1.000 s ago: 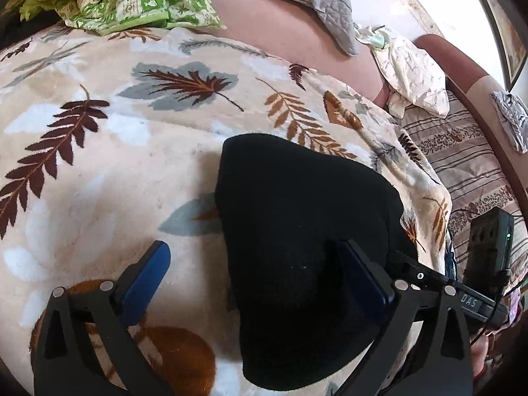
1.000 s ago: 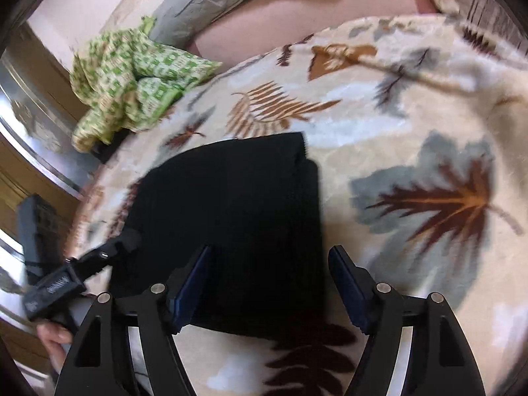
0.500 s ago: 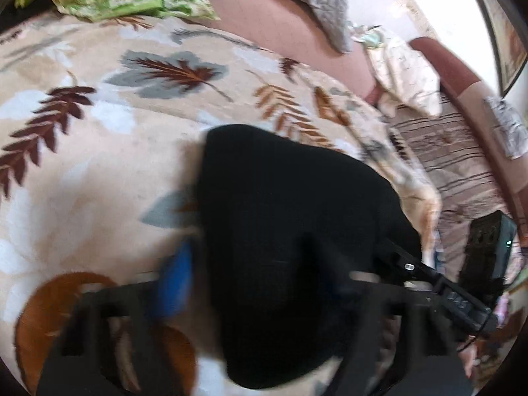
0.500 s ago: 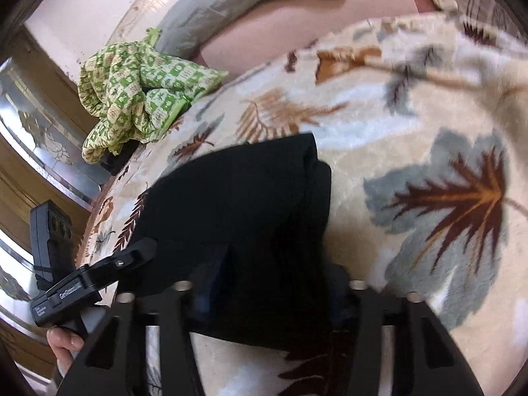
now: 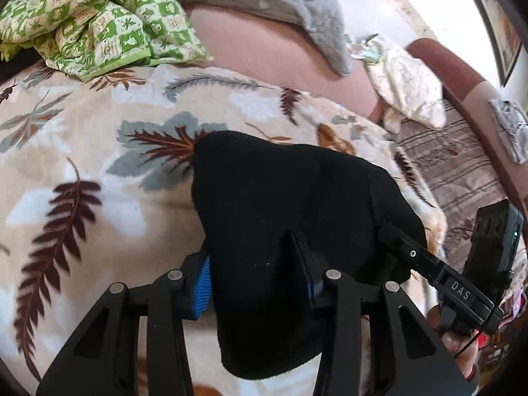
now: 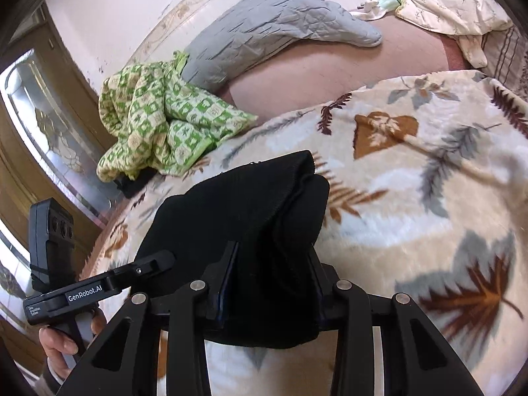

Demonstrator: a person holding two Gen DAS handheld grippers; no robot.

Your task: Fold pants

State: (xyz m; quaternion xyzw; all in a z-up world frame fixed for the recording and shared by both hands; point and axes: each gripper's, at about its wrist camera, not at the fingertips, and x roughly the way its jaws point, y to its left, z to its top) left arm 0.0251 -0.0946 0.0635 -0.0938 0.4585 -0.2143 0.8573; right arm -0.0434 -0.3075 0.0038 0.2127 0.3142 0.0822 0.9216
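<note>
Jaws of left gripper point(image 5: 255, 275) and right gripper point(image 6: 270, 280) freshly closed, both clamped on folded black pants point(image 5: 297, 204).

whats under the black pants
The leaf blanket lies under the pants, showing on every side. Both claws, left and right, are clamped on the near edge. Whatever lies directly beneath the pants is hidden.
</note>
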